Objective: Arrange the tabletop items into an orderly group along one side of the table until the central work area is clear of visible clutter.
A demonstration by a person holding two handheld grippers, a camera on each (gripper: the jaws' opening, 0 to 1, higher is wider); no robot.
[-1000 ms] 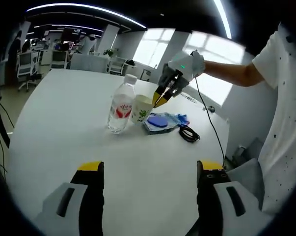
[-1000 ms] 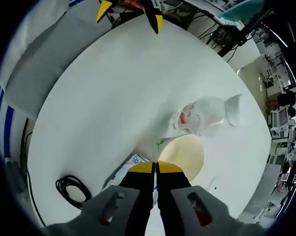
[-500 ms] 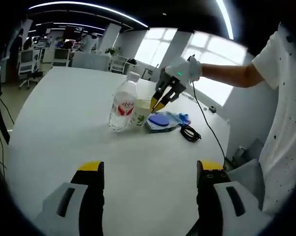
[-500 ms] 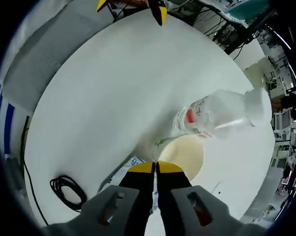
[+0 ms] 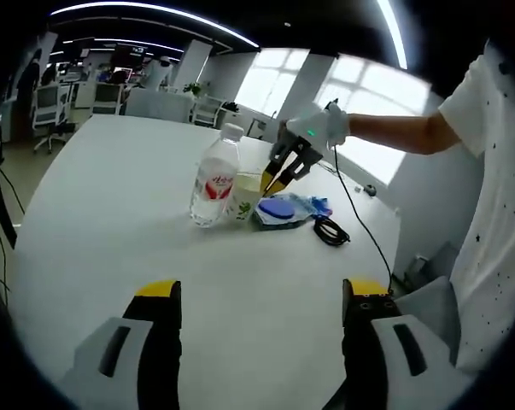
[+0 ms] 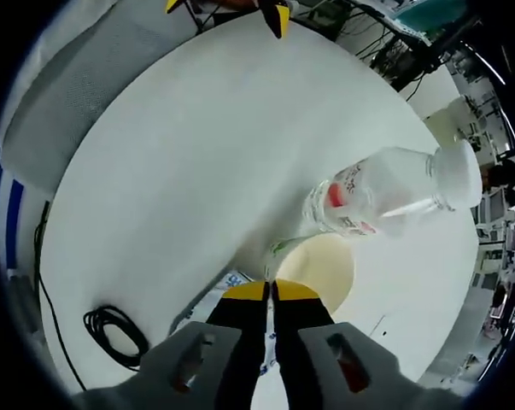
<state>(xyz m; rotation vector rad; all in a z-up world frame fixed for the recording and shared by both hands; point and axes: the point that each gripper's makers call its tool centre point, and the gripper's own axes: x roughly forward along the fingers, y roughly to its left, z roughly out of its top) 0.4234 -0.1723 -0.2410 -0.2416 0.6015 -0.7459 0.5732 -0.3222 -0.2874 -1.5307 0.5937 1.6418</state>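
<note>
A clear water bottle [image 5: 214, 175] with a red label stands on the white table [image 5: 112, 222]. Right beside it is a cream paper cup [image 5: 246, 196] with a green print. My right gripper [image 5: 271, 182] comes down from the right and is shut on the cup's rim. In the right gripper view the yellow-tipped jaws [image 6: 270, 291] pinch that rim, with the cup's mouth [image 6: 325, 263] just beyond and the bottle [image 6: 385, 195] past it. My left gripper [image 5: 261, 295] stands open over the near table, holding nothing; its tips [image 6: 225, 7] show at the far edge.
A blue packet [image 5: 283, 209] lies right of the cup, and a coiled black cable [image 5: 330, 231] lies beyond that, near the table edge [image 6: 110, 329]. A person's arm and white shirt [image 5: 488, 196] fill the right side. Office desks and chairs stand far behind.
The right gripper keeps its hold on the cup's rim and has shifted slightly; in its view the bottle has slid up and to the right. The left gripper has stayed put.
</note>
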